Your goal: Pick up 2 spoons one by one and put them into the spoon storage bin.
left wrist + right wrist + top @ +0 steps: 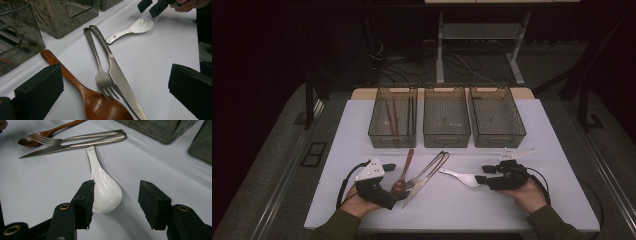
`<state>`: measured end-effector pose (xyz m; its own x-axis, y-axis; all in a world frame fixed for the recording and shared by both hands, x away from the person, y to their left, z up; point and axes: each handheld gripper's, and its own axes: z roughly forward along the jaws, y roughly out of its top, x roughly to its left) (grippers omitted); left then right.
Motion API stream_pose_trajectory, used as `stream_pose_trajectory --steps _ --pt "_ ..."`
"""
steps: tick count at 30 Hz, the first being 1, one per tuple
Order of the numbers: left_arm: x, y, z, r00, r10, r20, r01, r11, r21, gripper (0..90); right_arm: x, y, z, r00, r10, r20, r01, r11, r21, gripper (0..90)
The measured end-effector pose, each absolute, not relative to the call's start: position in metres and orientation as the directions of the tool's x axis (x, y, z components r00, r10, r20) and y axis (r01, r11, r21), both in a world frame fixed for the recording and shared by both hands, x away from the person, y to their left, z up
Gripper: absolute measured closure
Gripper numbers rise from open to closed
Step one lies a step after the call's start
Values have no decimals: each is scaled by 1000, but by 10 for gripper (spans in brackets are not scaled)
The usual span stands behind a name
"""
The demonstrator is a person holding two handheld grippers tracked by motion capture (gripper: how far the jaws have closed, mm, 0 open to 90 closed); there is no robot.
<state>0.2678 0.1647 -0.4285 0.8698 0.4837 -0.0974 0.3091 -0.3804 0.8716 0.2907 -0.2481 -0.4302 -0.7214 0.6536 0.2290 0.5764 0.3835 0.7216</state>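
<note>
Left gripper resting low on the white desk at the near left, fingers standing wide apart and holding nothing, bracketing the bowl of the wooden spoon. Wooden spoon lying with its handle pointing toward the bins, its bowl touching the tines of the fork. Fork and knife lying just beside each other, handles meeting at the far end, the knife's serrated blade pointing back toward the person. White ceramic spoon lying to the right of the cutlery, near it but apart, handle pointing toward the knife and bowl toward the right gripper. Right gripper hovering at that bowl, fingers spread open on either side of it; one finger appearing to be just touching the bowl's edge, though contact hard to confirm from the right gripper view. Three translucent bins standing in a row along the far edge: left bin containing what seem to be chopsticks, dim in the high view; middle bin and right bin sitting beside it.
</note>
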Motion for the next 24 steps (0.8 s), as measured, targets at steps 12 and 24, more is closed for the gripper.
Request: stream_pose_trajectory --steps 12,24 --pt "268 164 -429 870 484 -96 308 -381 871 0 293 -240 -435 -727 649 226 581 404 707 488" --pt "268 164 -429 870 484 -98 309 -379 873 0 294 -233 -441 -739 636 222 584 442 681 501"
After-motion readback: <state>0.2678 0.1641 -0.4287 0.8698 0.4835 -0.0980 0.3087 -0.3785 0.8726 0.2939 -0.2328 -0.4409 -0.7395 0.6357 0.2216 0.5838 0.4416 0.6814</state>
